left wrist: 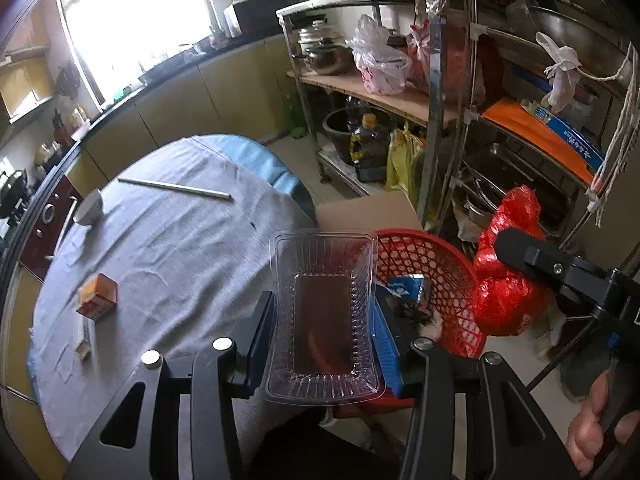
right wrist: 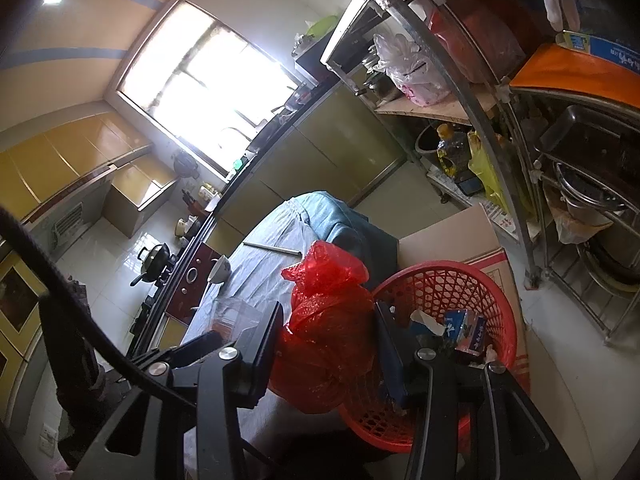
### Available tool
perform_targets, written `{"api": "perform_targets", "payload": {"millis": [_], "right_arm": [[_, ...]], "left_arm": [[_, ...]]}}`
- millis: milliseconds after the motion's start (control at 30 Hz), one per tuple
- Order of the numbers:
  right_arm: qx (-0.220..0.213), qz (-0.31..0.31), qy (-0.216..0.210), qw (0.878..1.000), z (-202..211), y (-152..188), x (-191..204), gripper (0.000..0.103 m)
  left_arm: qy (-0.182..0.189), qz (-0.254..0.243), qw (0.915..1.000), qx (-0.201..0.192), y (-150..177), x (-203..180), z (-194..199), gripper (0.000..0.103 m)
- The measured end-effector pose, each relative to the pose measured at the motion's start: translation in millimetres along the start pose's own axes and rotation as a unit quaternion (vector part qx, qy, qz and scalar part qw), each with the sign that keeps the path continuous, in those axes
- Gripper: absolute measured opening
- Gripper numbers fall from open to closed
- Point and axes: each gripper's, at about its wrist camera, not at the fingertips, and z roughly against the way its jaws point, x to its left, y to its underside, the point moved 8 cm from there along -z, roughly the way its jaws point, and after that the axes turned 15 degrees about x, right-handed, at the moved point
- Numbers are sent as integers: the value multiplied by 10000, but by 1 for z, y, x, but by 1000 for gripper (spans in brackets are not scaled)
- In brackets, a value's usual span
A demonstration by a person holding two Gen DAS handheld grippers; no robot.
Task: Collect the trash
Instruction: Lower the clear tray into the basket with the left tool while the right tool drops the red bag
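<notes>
My left gripper (left wrist: 323,316) is shut on a clear plastic tray (left wrist: 323,280) and holds it at the table's right edge, beside a red mesh basket (left wrist: 444,264). The basket holds a blue wrapper (left wrist: 408,286) and other scraps. My right gripper (right wrist: 326,332) is shut on a crumpled red plastic bag (right wrist: 328,320), held just left of the basket (right wrist: 452,280); the bag also shows in the left wrist view (left wrist: 508,256). On the grey tablecloth (left wrist: 168,248) lie an orange carton (left wrist: 98,294), a small white box (left wrist: 85,334), a white bowl (left wrist: 89,207) and a metal rod (left wrist: 176,189).
A cardboard box (left wrist: 368,210) stands behind the basket. Metal shelving (left wrist: 436,92) with pots, bags and bottles fills the right side. Kitchen counter and cabinets (left wrist: 168,92) run along the far wall under a window. A stove with a wok (right wrist: 154,260) is at left.
</notes>
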Motion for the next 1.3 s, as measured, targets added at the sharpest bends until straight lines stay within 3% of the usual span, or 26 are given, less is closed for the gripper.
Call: {"api": "perform_targets", "payload": {"millis": [400,1300], "right_arm": [[119,-165,76,9998,-9,3,-14,49],[107,-181,165,9996,-11,3,-18,49]], "left_arm": [[601,46,9972,440,15,-8,-29,49],[469,-121,9984,297,17,-11,-27,49]]}}
